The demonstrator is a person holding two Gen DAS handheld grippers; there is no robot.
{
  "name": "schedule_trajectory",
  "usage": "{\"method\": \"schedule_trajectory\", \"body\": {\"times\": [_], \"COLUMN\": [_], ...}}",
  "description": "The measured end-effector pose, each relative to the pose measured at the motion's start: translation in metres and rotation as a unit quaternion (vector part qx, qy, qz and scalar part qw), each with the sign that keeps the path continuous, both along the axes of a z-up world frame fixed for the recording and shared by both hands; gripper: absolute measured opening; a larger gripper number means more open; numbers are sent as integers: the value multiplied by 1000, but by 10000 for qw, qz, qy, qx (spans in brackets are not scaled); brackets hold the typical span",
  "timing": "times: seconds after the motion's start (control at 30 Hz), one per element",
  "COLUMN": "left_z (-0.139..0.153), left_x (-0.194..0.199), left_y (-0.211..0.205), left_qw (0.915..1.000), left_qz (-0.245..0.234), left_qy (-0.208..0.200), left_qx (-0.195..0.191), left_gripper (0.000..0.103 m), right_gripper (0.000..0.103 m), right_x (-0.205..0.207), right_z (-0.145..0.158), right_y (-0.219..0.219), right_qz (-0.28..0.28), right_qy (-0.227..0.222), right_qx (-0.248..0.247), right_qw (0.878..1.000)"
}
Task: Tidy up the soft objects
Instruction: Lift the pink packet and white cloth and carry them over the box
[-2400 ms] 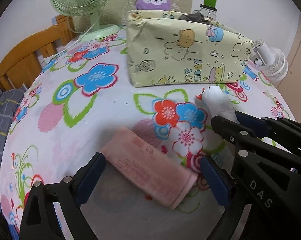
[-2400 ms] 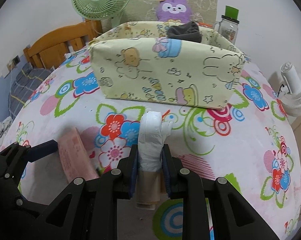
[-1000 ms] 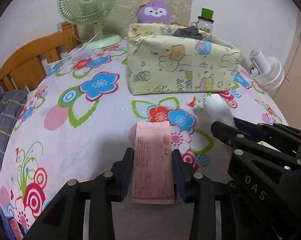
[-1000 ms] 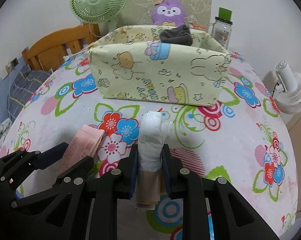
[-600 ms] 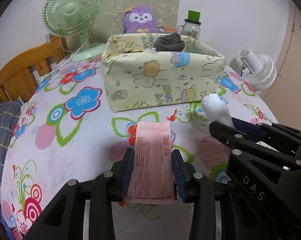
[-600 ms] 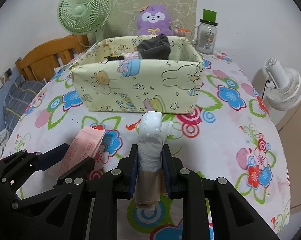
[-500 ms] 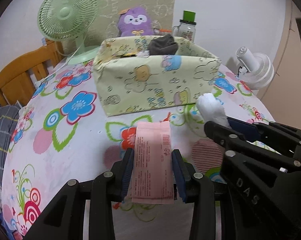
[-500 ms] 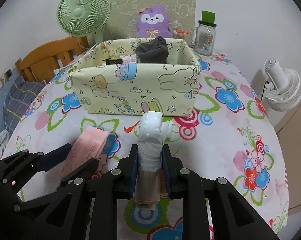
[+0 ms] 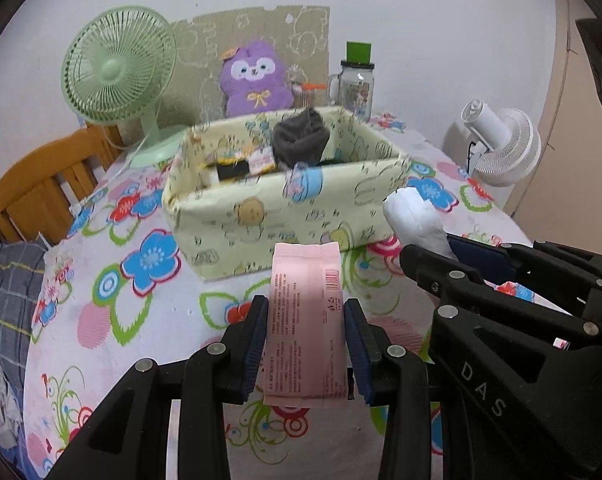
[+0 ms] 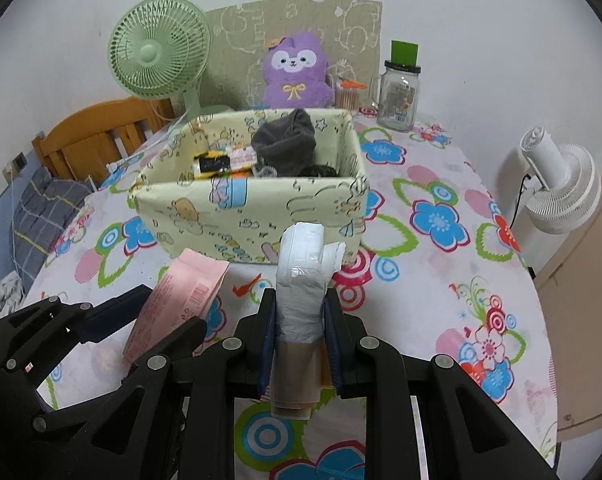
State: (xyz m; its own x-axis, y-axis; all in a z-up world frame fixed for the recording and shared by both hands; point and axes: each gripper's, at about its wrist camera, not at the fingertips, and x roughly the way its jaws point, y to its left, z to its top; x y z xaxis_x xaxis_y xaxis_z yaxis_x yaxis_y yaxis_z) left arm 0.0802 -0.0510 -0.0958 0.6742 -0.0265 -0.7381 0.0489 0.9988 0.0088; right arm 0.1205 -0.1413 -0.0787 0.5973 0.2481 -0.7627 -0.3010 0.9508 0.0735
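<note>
My left gripper (image 9: 305,320) is shut on a pink packet (image 9: 305,304) and holds it above the flowered tablecloth, short of the box. My right gripper (image 10: 300,312) is shut on a white plastic roll (image 10: 303,276) with a brown core, also lifted in front of the box. The pale yellow cartoon-print fabric box (image 10: 237,208) stands open ahead, holding a dark grey sock bundle (image 10: 285,142) and small packets. In the left wrist view the box (image 9: 261,216) lies ahead and the white roll (image 9: 415,216) shows at right.
A green fan (image 10: 159,48), a purple plush (image 10: 295,74) and a glass jar with a green lid (image 10: 399,92) stand behind the box. A white fan (image 10: 557,184) is off the table's right edge. A wooden chair (image 10: 97,132) is at left.
The left gripper closed on the pink packet and lifted it off the cloth. Both grippers have risen with their loads, so the box's inside now shows.
</note>
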Motion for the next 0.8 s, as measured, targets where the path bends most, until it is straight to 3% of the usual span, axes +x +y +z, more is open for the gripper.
{"method": "schedule_trajectory", "body": {"times": [0.8], "left_z": [72], "left_x": [7], "left_y": [-19], "left_qw": [9978], "left_qz": [-148], "left_qy": [-634], "left_qx": [119], "left_gripper": [39], "right_gripper": [25], "right_x": [11], "right_z": [72], "right_y": [-20], "right_qz": [-93], "right_qy": [-576], "right_qx": [136], "right_qw": [9982]}}
